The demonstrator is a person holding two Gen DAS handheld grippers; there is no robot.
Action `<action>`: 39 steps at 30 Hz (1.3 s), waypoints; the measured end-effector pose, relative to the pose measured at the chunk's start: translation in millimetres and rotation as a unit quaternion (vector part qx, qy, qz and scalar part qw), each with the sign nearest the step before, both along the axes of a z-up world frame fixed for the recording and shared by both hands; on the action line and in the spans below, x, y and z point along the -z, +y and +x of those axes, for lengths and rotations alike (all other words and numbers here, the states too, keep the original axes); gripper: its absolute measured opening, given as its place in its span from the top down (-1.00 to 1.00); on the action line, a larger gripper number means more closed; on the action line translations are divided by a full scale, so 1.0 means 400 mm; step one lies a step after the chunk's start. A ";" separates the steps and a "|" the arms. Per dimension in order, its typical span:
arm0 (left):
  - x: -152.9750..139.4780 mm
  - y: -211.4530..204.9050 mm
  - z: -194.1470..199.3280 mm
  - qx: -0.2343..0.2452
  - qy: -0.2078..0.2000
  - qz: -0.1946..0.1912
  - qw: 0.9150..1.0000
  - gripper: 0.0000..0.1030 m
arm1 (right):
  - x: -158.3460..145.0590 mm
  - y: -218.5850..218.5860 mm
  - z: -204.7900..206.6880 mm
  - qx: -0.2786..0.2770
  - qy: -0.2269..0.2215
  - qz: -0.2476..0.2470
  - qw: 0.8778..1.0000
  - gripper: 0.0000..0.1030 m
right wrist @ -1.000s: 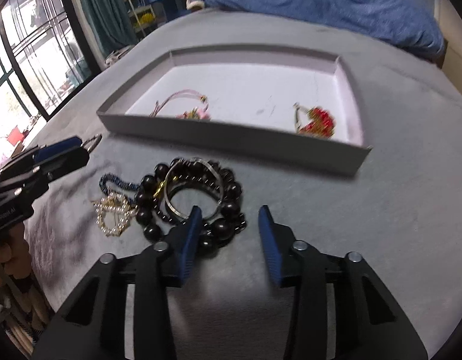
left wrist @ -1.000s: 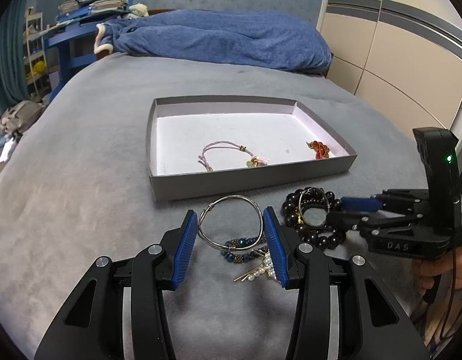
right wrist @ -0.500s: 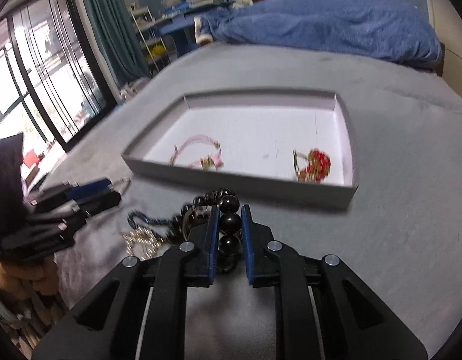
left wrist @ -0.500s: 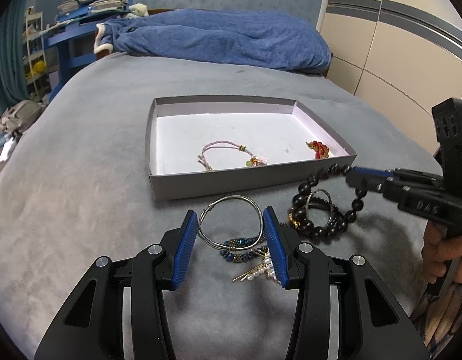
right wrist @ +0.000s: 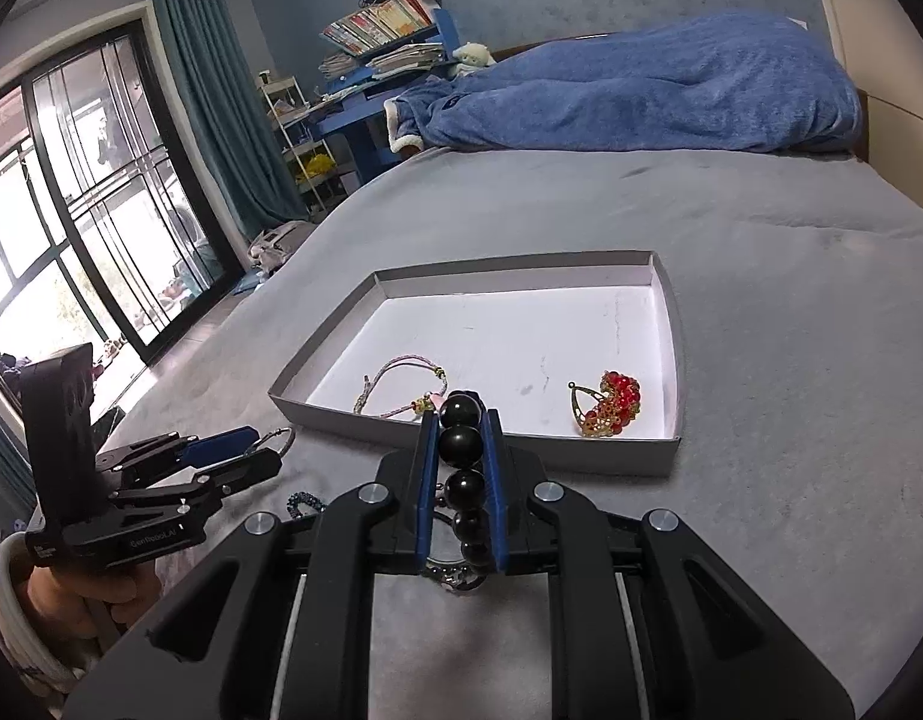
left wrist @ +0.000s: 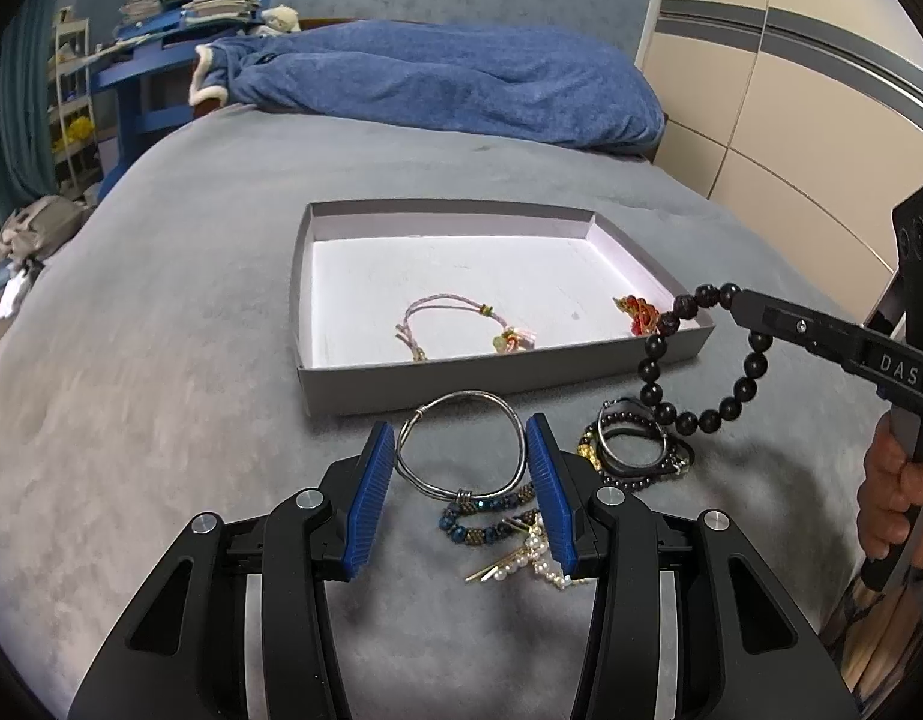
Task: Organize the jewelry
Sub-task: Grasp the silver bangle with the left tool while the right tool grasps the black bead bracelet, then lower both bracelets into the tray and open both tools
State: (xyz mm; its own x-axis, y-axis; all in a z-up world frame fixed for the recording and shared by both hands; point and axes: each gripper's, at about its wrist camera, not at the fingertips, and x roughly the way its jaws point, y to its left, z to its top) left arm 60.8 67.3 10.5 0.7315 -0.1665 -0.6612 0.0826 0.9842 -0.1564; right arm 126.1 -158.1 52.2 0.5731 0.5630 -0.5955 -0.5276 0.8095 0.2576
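Jewelry: black bead bracelet (left wrist: 698, 360) lifted off the bed (left wrist: 161, 300), headed for the tray (left wrist: 503, 369).

Carry it over the tray's near wall before letting go; the right claw (right wrist: 459, 420) has just closed and pinches its beads, loop dangling. Left claw (left wrist: 461, 468) hovers spread around the silver bangle (left wrist: 461, 450), not gripping.

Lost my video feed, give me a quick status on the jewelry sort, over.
Right gripper shut on black bead bracelet, hanging clear of bed. Left gripper open, straddling silver bangle, not pressing. Tray ahead, nothing in the way.
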 end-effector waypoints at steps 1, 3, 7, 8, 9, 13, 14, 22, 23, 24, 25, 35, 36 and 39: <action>-0.003 0.001 0.002 -0.001 -0.001 0.001 1.000 0.09 | -0.001 -0.002 -0.001 0.000 0.000 0.000 1.000 0.72; -0.017 0.002 0.010 -0.002 -0.009 0.006 1.000 0.09 | -0.002 -0.002 0.001 0.001 -0.001 0.001 1.000 0.72; -0.058 0.009 0.027 -0.002 -0.031 0.018 0.999 0.09 | -0.010 0.002 0.002 0.001 -0.006 0.005 1.000 0.72; -0.064 0.011 0.031 -0.003 -0.033 0.020 0.999 0.09 | -0.014 0.003 0.002 0.001 -0.008 0.007 1.000 0.72; -0.073 0.012 0.038 -0.005 -0.036 0.025 0.999 0.09 | -0.019 0.006 0.003 0.000 -0.011 0.009 1.000 0.72; -0.107 0.017 0.066 -0.009 -0.050 0.039 0.998 0.09 | -0.038 0.010 0.015 0.001 -0.019 0.018 1.000 0.72; -0.110 0.019 0.068 -0.010 -0.052 0.041 0.998 0.09 | -0.045 0.011 0.018 0.002 -0.022 0.021 1.000 0.72; -0.132 0.005 0.128 -0.001 -0.058 0.056 0.997 0.09 | -0.092 0.027 0.051 0.003 -0.043 0.036 0.998 0.72; -0.133 -0.002 0.140 0.003 -0.059 0.059 0.997 0.09 | -0.096 0.029 0.057 0.004 -0.044 0.038 0.998 0.72; -0.133 -0.007 0.147 0.006 -0.059 0.060 0.996 0.09 | -0.101 0.032 0.066 0.004 -0.046 0.041 0.998 0.72; -0.133 -0.011 0.153 0.009 -0.059 0.062 0.996 0.09 | -0.104 0.035 0.072 0.004 -0.047 0.042 0.998 0.72; -0.099 -0.058 0.263 0.033 -0.041 0.075 0.996 0.09 | -0.095 0.069 0.154 0.008 -0.039 0.030 0.999 0.72; -0.088 -0.062 0.274 0.036 -0.037 0.078 0.996 0.09 | -0.085 0.071 0.166 0.010 -0.033 0.025 0.999 0.72; -0.054 -0.074 0.304 0.043 -0.021 0.086 0.995 0.09 | -0.048 0.078 0.199 0.016 -0.014 0.002 1.000 0.72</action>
State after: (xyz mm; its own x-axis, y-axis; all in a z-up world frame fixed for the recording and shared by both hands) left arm 182.5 37.5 32.1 0.7471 -0.1167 -0.6544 0.1709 0.9851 0.0195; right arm 205.7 -127.1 71.3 0.6077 0.5464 -0.5763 -0.5077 0.8253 0.2472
